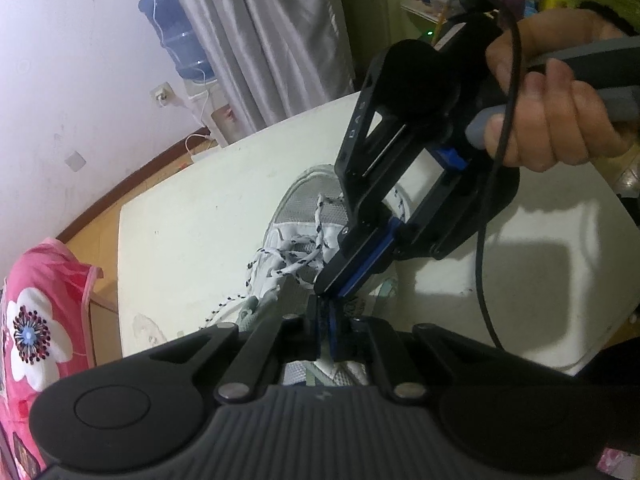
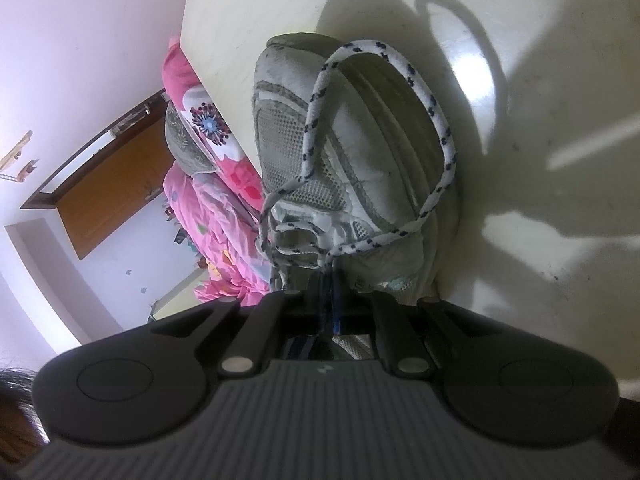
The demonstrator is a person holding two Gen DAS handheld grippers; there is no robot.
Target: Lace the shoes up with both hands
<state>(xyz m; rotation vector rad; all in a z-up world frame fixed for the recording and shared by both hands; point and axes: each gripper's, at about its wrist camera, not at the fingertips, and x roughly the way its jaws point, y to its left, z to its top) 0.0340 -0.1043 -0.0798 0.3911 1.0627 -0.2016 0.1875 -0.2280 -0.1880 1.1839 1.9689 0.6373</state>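
Black-and-blue jaws of the left hand-held gripper [image 1: 326, 312] stand pressed together over the tongue end of the shoe; whether lace is pinched between them cannot be told. Right hand-held gripper [image 1: 328, 286] comes in just ahead, tip to tip with the left one, its jaws likewise closed, a bare hand [image 1: 560, 120] round its grey handle.

Worn grey-and-white mesh sneaker [image 2: 340, 168] lies directly beyond the right gripper's tips, toe pointing away, resting on the pale cream counter [image 2: 520, 80]. White round shoelace flecked with dark blue [image 2: 436, 120] runs up from the closed right jaws, arcs in one big loop over the toe and returns to the eyelets; the lace meets the jaw tips, though the pinch itself is hidden.

Left of the left gripper, loose lace strands trail off the sneaker's side onto the counter.

Farther off: pink floral bedding [image 2: 208, 184], brown wooden door [image 2: 108, 188], blue water-cooler bottle [image 1: 174, 36], grey curtain [image 1: 256, 40].
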